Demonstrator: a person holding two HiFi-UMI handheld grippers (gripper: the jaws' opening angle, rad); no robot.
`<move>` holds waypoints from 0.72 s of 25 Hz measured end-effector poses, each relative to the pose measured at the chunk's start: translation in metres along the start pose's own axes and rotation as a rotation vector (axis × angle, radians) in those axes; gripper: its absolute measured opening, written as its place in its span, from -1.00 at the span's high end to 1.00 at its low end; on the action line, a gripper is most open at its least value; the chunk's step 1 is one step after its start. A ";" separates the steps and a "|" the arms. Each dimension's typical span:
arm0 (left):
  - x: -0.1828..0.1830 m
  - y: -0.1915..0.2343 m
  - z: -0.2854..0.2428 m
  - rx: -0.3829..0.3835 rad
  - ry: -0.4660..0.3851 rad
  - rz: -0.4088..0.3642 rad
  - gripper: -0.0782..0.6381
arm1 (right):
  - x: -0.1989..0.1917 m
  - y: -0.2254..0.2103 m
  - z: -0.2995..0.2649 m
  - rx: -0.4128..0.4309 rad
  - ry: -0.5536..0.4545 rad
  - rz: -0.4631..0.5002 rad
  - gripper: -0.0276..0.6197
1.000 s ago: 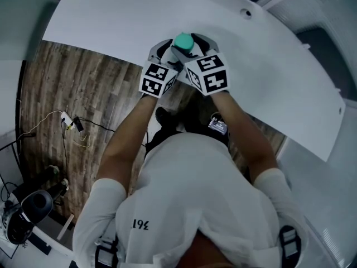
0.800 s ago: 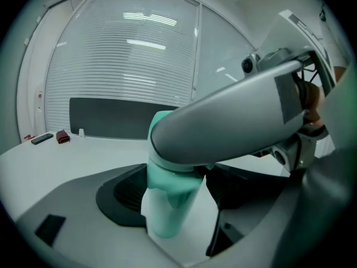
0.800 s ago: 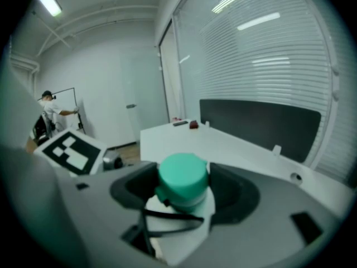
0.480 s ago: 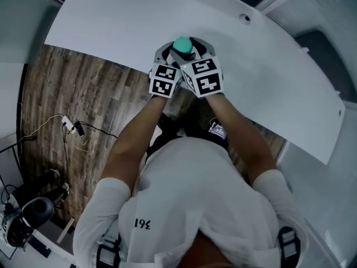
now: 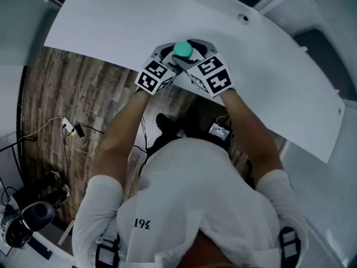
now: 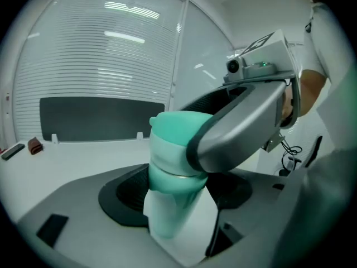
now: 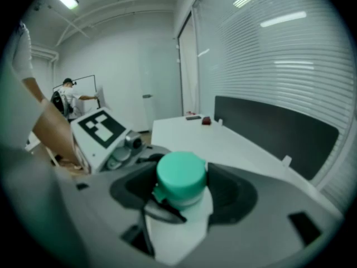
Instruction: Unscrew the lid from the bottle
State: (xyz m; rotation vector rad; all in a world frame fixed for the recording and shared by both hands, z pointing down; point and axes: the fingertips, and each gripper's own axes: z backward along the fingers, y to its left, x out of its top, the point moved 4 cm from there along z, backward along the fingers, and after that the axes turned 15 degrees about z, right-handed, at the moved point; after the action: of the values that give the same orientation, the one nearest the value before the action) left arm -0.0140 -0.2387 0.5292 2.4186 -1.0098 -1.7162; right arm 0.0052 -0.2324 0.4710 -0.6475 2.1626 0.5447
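A white bottle (image 6: 179, 219) with a teal lid (image 5: 182, 49) is held upright over the near edge of the white table. In the left gripper view my left gripper (image 6: 177, 199) is shut on the bottle's body, below the lid (image 6: 174, 141). My right gripper's grey jaw reaches in from the right and wraps the lid. The right gripper view shows the lid (image 7: 181, 175) between the dark pads of my right gripper (image 7: 183, 192), which is shut on it. In the head view both marker cubes sit just behind the bottle, left gripper (image 5: 166, 58), right gripper (image 5: 196, 53).
The curved white table (image 5: 111, 21) has a small hole (image 5: 243, 19) at the back and small dark items (image 6: 22, 148) at its far left end. Wood floor (image 5: 67, 88) with cables (image 5: 72, 128) lies below. A person (image 7: 70, 96) stands far off.
The two marker cubes, close together half a second ago, have swung apart: the left one leftward, the right one rightward. The bottle has stayed in place.
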 end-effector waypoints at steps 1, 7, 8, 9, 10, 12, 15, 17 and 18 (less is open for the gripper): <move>-0.001 -0.001 0.000 -0.027 0.015 -0.012 -0.14 | -0.001 0.000 0.001 0.019 0.005 0.008 0.01; -0.002 -0.003 0.001 -0.160 0.090 -0.071 -0.14 | -0.002 0.003 0.002 0.123 0.027 0.084 0.01; -0.001 -0.004 0.001 -0.156 0.092 -0.073 -0.14 | -0.002 0.003 0.002 0.123 0.025 0.079 0.01; -0.001 -0.004 0.002 -0.139 0.083 -0.072 -0.14 | -0.002 0.003 0.002 0.114 0.024 0.069 0.01; -0.001 -0.004 0.003 -0.108 0.064 -0.066 -0.14 | -0.003 0.002 0.002 0.099 0.024 0.057 0.01; -0.002 -0.003 0.007 -0.027 0.007 -0.046 -0.14 | -0.002 0.001 0.002 0.061 0.028 0.025 0.01; -0.007 -0.002 0.009 0.102 -0.071 0.000 -0.14 | -0.001 0.001 0.002 -0.009 0.033 -0.026 0.01; -0.012 -0.001 0.006 0.175 -0.094 0.034 -0.14 | -0.001 0.001 0.002 -0.055 0.033 -0.061 0.01; -0.015 -0.001 0.004 0.205 -0.097 0.049 -0.14 | -0.001 0.002 0.002 -0.075 0.031 -0.077 0.01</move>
State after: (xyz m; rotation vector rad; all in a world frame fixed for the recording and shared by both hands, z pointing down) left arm -0.0197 -0.2294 0.5403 2.4224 -1.3056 -1.8128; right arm 0.0055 -0.2297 0.4712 -0.7816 2.1448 0.5798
